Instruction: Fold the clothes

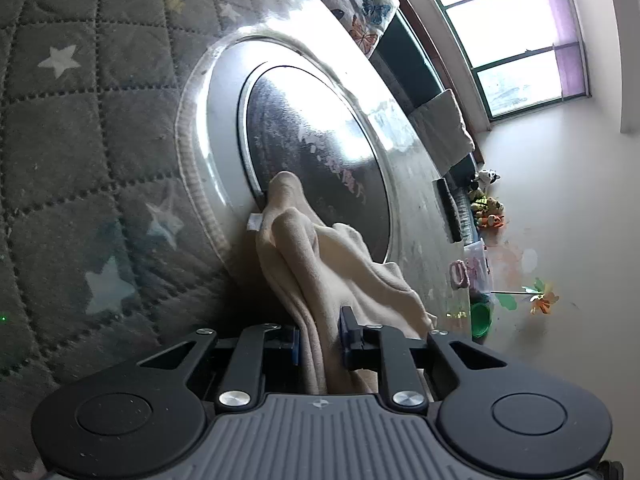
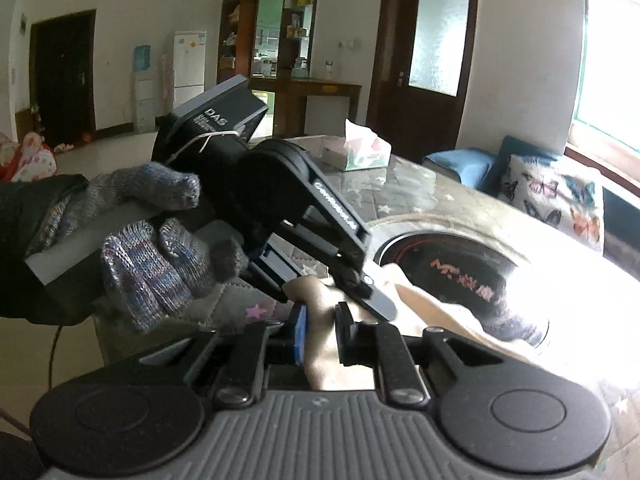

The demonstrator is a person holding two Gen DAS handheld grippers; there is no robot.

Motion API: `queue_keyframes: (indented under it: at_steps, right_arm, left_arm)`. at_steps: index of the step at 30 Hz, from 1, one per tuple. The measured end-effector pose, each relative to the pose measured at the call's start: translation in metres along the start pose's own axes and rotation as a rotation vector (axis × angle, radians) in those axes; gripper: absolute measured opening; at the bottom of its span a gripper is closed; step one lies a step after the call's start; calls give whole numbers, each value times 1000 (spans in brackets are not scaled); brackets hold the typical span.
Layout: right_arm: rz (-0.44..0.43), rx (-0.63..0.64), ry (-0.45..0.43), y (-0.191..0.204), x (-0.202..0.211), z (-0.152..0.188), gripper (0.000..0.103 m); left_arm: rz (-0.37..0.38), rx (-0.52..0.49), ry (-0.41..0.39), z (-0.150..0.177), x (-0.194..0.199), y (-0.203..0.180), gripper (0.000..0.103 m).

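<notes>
Cream, soft and fleecy, the garment [image 1: 320,264] lies in thick rumpled folds at the near edge of the round black hob plate [image 1: 316,168], its far tip draped just over that plate's metal rim. Around the plate spreads a grey quilted cover [image 1: 60,128] stitched in diamonds and scattered with pale stars, under a glossy clear sheet that throws back window glare.

From the plate's near edge the cloth runs as a long ridge straight back into the left gripper [image 1: 320,338], whose blue-padded jaws pinch a bunched fold. In the right wrist view the right gripper [image 2: 322,334] likewise has its jaws pressed onto a gathered hump of the same cloth, just beside the plate's near edge. Directly over it, a grey knitted glove [image 2: 160,248] holds the left gripper's handle.

What kind of garment it is cannot be made out; no collar or sleeve shows clearly, and its near end is hidden behind the gripper bodies. Glare washes out the plate's right side and blurs its reddish lettering. Beyond the plate a butterfly-print cushion [image 2: 560,200] rests under the window.
</notes>
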State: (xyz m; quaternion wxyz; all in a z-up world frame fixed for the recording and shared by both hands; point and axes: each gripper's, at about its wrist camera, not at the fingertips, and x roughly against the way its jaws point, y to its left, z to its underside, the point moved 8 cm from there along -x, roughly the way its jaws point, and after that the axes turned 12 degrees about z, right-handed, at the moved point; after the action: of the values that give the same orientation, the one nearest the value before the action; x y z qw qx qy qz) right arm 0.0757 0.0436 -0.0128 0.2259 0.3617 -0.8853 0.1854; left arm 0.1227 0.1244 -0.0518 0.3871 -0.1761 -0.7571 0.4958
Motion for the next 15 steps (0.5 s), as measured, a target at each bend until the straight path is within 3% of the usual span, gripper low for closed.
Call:
queue_keyframes:
  at_steps: [4, 10, 15]
  right_arm:
    - [50, -88, 15, -31, 10, 8, 14]
    - [249, -245, 86, -111, 6, 41, 14]
    - [337, -379, 135, -159, 1, 71, 14]
  left_arm:
    - [-13, 0, 6, 0, 0, 3, 19]
    - [-21, -16, 10, 0, -1, 4, 19]
    - [-29, -17, 13, 0, -1, 6, 19]
